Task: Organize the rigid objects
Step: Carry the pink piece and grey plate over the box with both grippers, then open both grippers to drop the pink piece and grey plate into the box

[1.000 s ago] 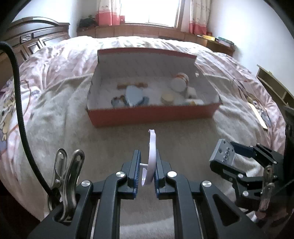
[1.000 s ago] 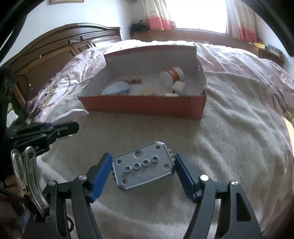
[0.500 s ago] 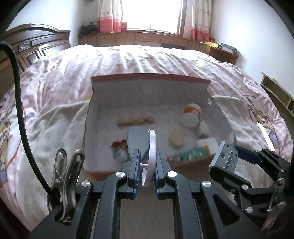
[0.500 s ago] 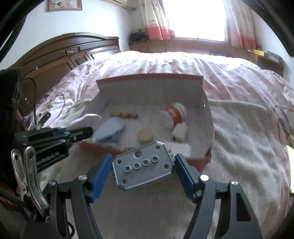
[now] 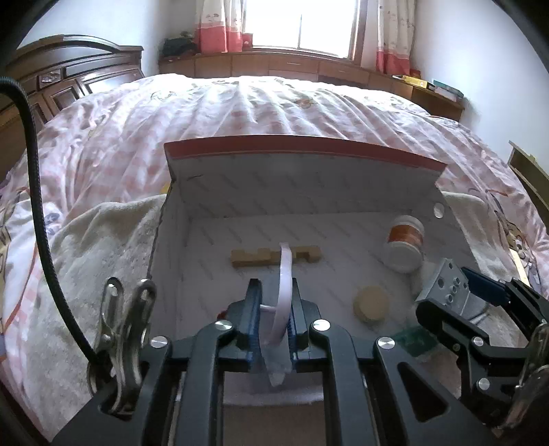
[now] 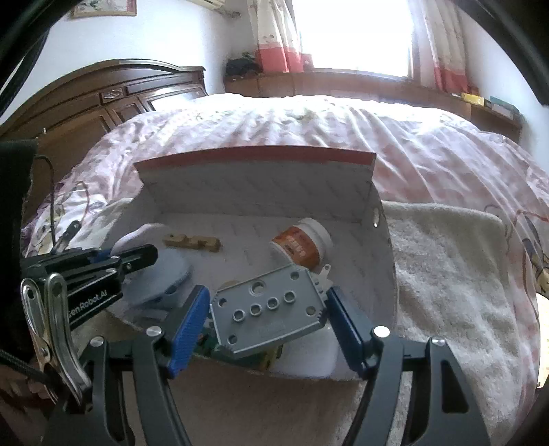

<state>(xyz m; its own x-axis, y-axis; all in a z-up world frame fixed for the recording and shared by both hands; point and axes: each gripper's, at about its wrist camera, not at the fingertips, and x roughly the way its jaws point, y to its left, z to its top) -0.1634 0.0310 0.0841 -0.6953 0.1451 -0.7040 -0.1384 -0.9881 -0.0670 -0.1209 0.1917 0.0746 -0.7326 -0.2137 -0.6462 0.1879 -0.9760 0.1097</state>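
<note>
An open red cardboard box with a white inside lies on the bed. My left gripper is shut on a thin white curved plastic piece, held edge-on over the box's near left part. My right gripper is shut on a grey plate with round holes, above the box's near right edge. Inside the box lie a notched wooden block, an orange jar with a white lid, a round tan disc and a pale blue object.
The box rests on a cream fleece blanket over a pink patterned duvet. A dark wooden headboard stands at the left, a window with pink curtains behind. A green-printed packet lies at the box's near edge.
Both grippers have moved forward from the blanket in front of the box to above its inside, each keeping its hold. The box now fills the middle of both views.
</note>
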